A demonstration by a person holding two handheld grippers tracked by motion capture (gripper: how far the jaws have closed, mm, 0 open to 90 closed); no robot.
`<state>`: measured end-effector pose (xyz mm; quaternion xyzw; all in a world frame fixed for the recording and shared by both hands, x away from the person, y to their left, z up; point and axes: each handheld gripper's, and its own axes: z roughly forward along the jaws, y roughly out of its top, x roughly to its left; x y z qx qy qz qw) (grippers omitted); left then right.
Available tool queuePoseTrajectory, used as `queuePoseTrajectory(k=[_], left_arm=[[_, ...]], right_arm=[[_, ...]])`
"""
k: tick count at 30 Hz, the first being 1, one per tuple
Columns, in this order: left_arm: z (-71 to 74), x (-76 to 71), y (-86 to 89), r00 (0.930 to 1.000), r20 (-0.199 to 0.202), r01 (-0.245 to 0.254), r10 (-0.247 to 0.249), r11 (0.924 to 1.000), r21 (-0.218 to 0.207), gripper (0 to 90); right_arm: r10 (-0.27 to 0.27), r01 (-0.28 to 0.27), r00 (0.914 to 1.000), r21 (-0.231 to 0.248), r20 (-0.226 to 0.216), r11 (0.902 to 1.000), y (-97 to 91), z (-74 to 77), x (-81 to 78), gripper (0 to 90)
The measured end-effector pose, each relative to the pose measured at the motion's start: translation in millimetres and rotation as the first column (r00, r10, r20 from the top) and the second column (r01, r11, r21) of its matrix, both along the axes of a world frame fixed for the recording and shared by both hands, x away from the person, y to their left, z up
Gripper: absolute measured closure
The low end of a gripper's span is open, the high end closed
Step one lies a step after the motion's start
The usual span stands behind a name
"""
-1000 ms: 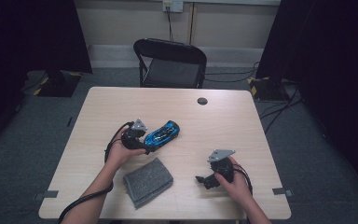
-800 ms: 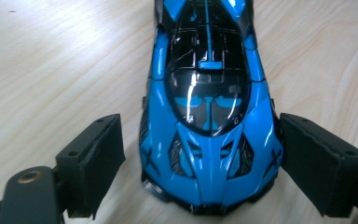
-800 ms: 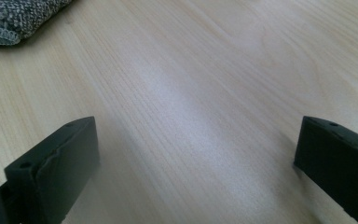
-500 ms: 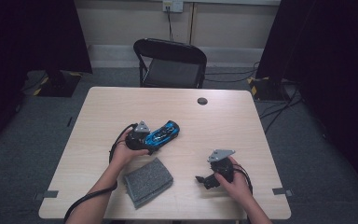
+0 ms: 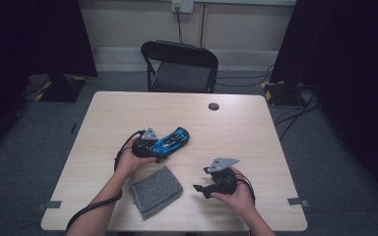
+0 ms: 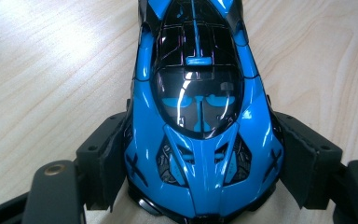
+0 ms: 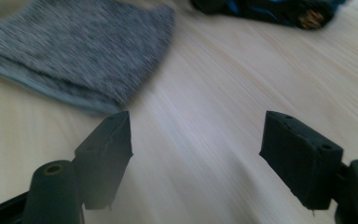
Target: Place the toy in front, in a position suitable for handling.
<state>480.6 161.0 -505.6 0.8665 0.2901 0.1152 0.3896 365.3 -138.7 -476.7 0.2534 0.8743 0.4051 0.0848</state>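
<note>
Since the earlier frames my right tongs (image 5: 200, 188) have lifted off the counter (image 5: 256, 128) and drifted a little toward the middle, and their jaws have just been closing, with nothing between them. My left tongs (image 5: 161, 149) have hardly shifted; their jaws have just been closing too, with the nose of the blue toy car (image 5: 171, 141) between them.

In the left gripper view the blue toy car (image 6: 198, 107) lies straight along my left tongs (image 6: 200, 161), its nose toward the camera and its tail pointing away over the bare wood. The 2 black pads flank the front fenders, 1 on each side. Both sit right against the blue body and appear to press on it, so I read these tongs as clamped on the car. From the high view the car rests on the counter near its middle, angled up and to the right from my left hand (image 5: 130, 160).

My right tongs (image 7: 196, 140) stand apart and hold nothing, only pale wood showing between the 2 pads. In the right gripper view the folded grey cloth (image 7: 74, 51) lies ahead and to the left of them, well short of touching. From above, that grey cloth (image 5: 156, 191) lies near the front edge, between my 2 hands, below the car and apart from it. My right hand (image 5: 236, 194) grips its tongs to the right of the cloth.
</note>
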Motion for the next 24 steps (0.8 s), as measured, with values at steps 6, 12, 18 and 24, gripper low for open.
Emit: queuePoseTrajectory(k=[6, 12, 18, 24], left_arm=[[-0.2, -0.2, -0.4, 1.0000, 0.001, -0.004, 0.004, 1.0000, -0.005, 25.3], [-0.1, -0.6, -0.2, 1.0000, 0.001, -0.004, 0.004, 1.0000, -0.003, 25.3], [0.0, -2.1, 0.0, 0.9999, 0.003, -0.010, 0.010, 0.9999, 0.000, 25.3], [-0.2, -2.3, -0.3, 0.9999, 0.001, -0.017, 0.017, 0.9999, -0.002, 25.2]], right_arm=[[0.065, -0.065, 0.9978, 0.015, -0.007, 0.9977, 32.2, 13.8, -3.4, 31.4], [0.111, -0.111, 0.9937, 0.037, -0.008, 0.9931, 59.4, 18.8, 0.0, 31.3], [0.170, -0.170, 0.9853, 0.057, -0.009, 0.9839, 82.8, 14.3, 0.3, 32.8], [0.236, -0.236, 0.9713, 0.007, -0.029, 0.9717, 106.0, 1.3, -1.5, 36.1]])
